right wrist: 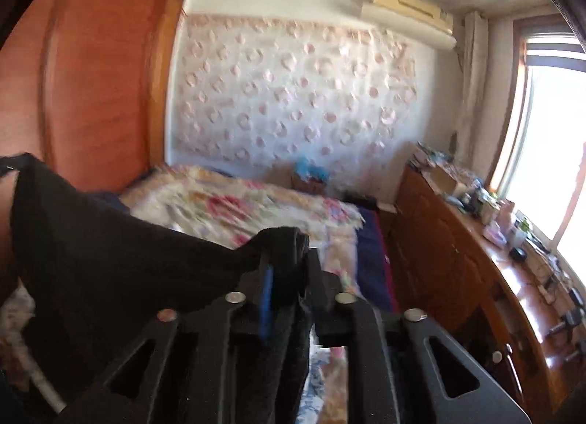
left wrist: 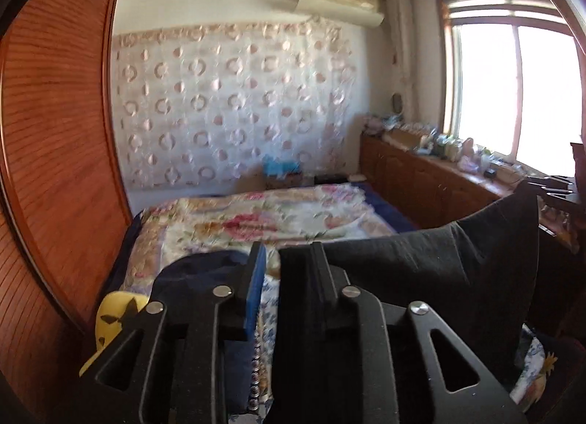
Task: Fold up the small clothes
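Only the left wrist view shows the yellow item (left wrist: 110, 317) with dark butterfly shapes at 8 o'clock and a navy cloth (left wrist: 205, 266) lying just beyond the left finger. It also shows the left gripper (left wrist: 285, 248) with its jaws parted. A blue pad (left wrist: 256, 288) stands bare, a strip of bedding shows in the gap, and the black garment (left wrist: 439, 259) is draped over the other finger and rises toward 3 o'clock. From the right wrist view the same black garment (right wrist: 110, 240) stretches off toward 9 o'clock, lifted above the flowered bed (right wrist: 238, 204). Its near edge is bunched over the tips of the right gripper (right wrist: 289, 255) and hangs between the fingers. The jaws are partly apart, with a sliver of bedding visible between cloth and the right-hand finger lower down, so the pads do not look pressed on it. This view takes in more of the cluttered wooden sideboard (right wrist: 457, 259) at 4 o'clock, under the bright window (right wrist: 549, 152). Both views catch the wooden wardrobe (right wrist: 102, 76) at 10 o'clock and the air conditioner (right wrist: 406, 10) at 1 o'clock, its face too blurred to read.
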